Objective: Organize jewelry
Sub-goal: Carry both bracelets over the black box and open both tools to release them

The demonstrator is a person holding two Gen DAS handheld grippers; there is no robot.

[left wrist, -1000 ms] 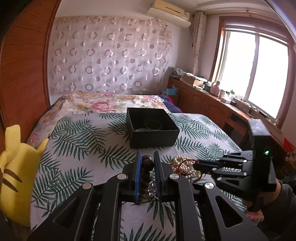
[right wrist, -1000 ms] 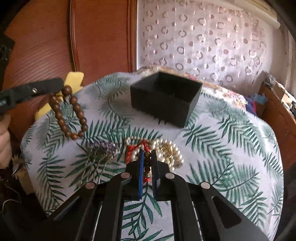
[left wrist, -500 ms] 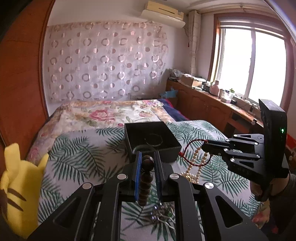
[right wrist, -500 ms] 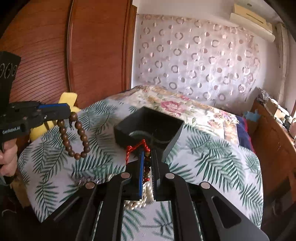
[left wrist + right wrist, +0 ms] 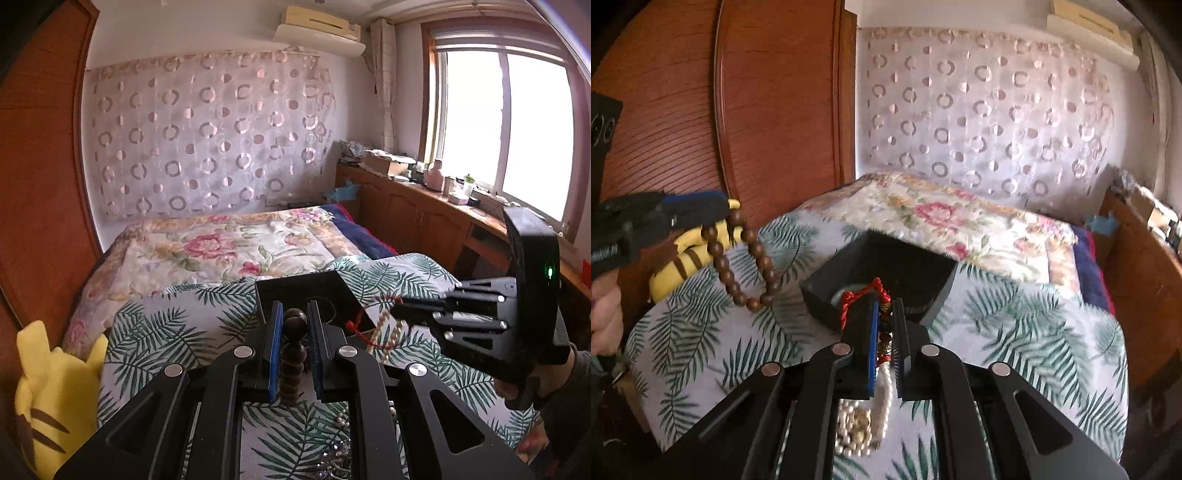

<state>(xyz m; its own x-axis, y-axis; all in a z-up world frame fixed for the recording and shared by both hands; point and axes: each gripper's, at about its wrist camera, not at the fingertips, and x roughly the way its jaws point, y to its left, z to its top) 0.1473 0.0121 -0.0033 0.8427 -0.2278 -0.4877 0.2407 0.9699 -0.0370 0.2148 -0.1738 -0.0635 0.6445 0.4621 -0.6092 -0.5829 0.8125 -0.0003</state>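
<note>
Left gripper (image 5: 293, 326) clamps brown wooden bead bracelet (image 5: 746, 264); right gripper (image 5: 885, 325) clamps red-corded pearl strand (image 5: 882, 387), both near open black square box (image 5: 923, 284), its contents half-hidden.

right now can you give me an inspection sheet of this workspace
surface: bed under a leaf-print sheet, floral quilt behind it
job's things: open black box on the sheet; wooden bracelet in the air; red-cord bracelet and pearls hanging together near the box
clutter: sparkly piece on the sheet, yellow plush at the bed's edge
grippers: left gripper shut on the wooden bracelet; right gripper shut on the red-cord bracelet
cables: nothing seen
surroundings: dotted curtain, window, air conditioner, cluttered wooden counter
</note>
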